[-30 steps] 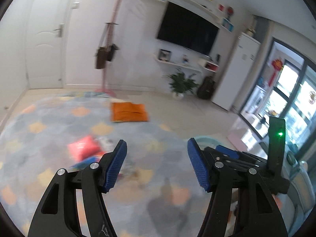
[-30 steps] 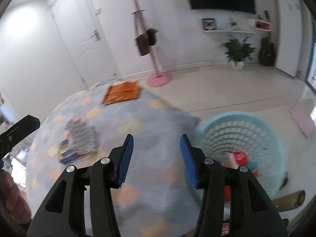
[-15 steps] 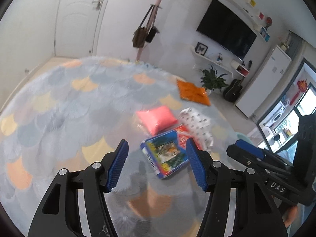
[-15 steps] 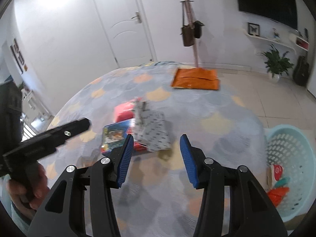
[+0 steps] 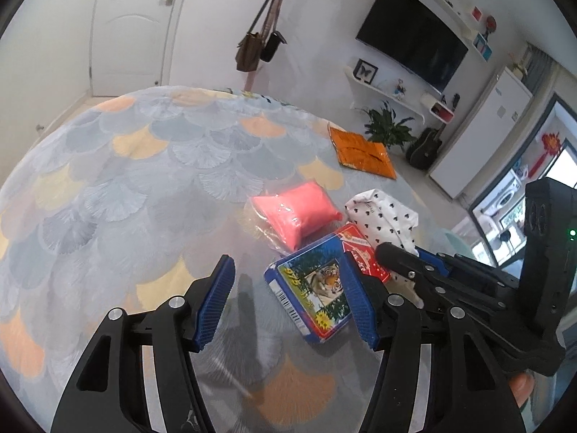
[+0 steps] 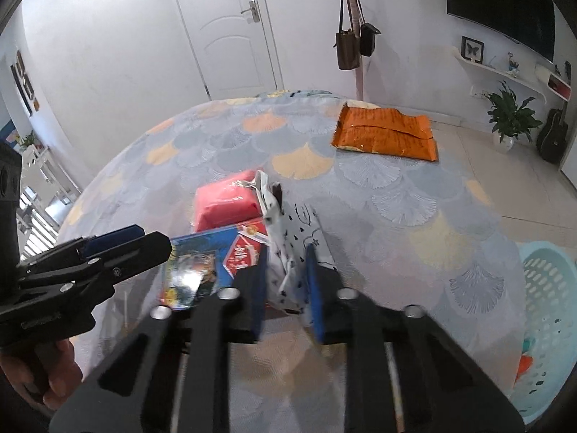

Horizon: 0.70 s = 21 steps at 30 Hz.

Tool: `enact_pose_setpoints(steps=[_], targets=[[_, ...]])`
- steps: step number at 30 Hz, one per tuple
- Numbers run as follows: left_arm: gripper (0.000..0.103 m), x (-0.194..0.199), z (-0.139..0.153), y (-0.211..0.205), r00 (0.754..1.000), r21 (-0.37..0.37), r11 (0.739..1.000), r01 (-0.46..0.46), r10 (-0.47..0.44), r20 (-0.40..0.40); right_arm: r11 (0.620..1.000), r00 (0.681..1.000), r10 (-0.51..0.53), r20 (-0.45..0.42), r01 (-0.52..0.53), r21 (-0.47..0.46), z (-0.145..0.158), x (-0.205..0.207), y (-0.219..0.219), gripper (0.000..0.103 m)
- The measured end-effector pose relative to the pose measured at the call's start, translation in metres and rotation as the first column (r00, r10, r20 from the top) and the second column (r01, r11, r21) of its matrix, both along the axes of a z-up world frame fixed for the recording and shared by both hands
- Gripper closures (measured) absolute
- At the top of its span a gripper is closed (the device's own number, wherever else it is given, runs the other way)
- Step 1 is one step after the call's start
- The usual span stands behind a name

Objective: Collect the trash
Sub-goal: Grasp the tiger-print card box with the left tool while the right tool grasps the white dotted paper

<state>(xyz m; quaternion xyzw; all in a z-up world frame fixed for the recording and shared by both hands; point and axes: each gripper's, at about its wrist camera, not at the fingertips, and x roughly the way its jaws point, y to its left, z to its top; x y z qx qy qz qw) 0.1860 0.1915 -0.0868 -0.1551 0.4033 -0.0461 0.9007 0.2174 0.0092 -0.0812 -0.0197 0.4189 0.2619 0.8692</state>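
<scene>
1. Left gripper (image 5: 286, 297): fingers open above the blue box (image 5: 312, 294).
2. Right gripper (image 6: 286, 294): fingers just squeezed shut on the spotted bag (image 6: 288, 238).
3. Basket (image 6: 548, 310) at 3 o'clock holds some trash; the pink bag (image 6: 227, 205) and orange bag (image 6: 386, 137) still wait on the rug (image 6: 396, 216).

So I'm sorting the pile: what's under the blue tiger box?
The blue tiger box rests partly on a red packet, whose corner shows beside it, and on the rug. Anything else beneath is covered.
</scene>
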Motion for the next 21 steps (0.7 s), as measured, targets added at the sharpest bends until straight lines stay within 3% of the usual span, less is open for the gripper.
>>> enact_pose_setpoints(steps=[9, 13, 15, 19, 21], targets=[[0.044, 0.004, -0.004, -0.032, 0.995, 0.078, 0.992, 0.095, -0.092, -0.034, 0.998, 0.997, -0.063, 0.040, 0.062, 0.014, 0.002, -0.004, -0.044, 0.095], [0.044, -0.017, -0.004, -0.044, 0.977, -0.005, 0.979, 0.202, -0.202, -0.072, 0.995, 0.994, -0.094, 0.053, 0.093, 0.031, -0.002, -0.004, -0.058, 0.095], [0.043, -0.025, -0.005, -0.053, 0.963, -0.009, 0.968, 0.252, -0.252, -0.093, 0.994, 0.994, -0.103, 0.040, 0.101, 0.048, -0.004, -0.002, -0.062, 0.095], [0.037, -0.019, -0.002, -0.067, 0.976, 0.146, 0.967, 0.209, -0.195, -0.101, 0.993, 0.993, -0.111, 0.047, 0.108, 0.050, -0.004, -0.002, -0.061, 0.095], [0.034, -0.009, -0.003, -0.074, 0.975, 0.168, 0.964, 0.206, -0.188, -0.117, 0.993, 0.993, -0.108, 0.054, 0.105, 0.044, -0.004, -0.003, -0.060, 0.095]])
